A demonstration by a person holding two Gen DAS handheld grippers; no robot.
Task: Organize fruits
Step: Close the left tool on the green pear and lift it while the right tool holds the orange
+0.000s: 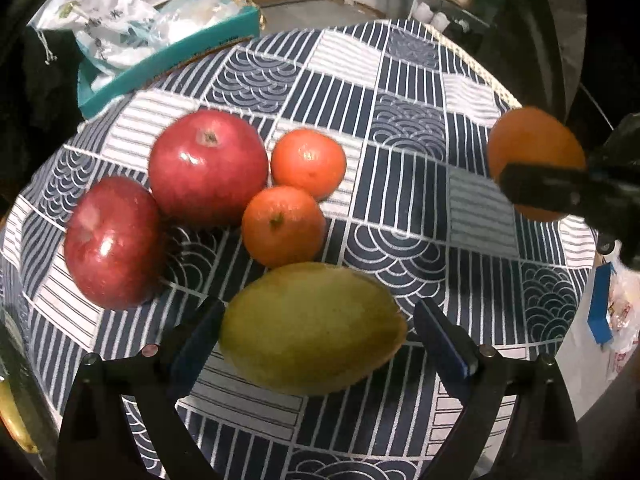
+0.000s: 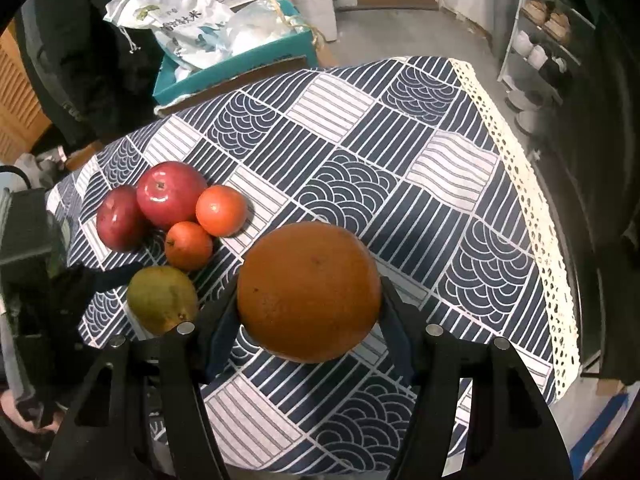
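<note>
A green-yellow mango (image 1: 312,328) lies on the patterned tablecloth (image 1: 400,128) between the fingers of my left gripper (image 1: 320,308), which is open; a gap shows at the mango's right tip. Beyond it sit two red apples (image 1: 208,168) (image 1: 114,242) and two small oranges (image 1: 308,162) (image 1: 282,226), all close together. My right gripper (image 2: 310,284) is shut on a large orange (image 2: 308,292) held above the cloth, right of the group. In the left wrist view that orange (image 1: 532,140) and the right gripper's fingers (image 1: 540,184) appear at the right edge.
A teal box (image 1: 168,60) with plastic bags stands at the table's far left edge. The cloth's lace hem (image 2: 536,216) marks the right edge. A shelf with shoes (image 2: 540,40) stands beyond. A banana (image 1: 12,420) peeks in at the lower left.
</note>
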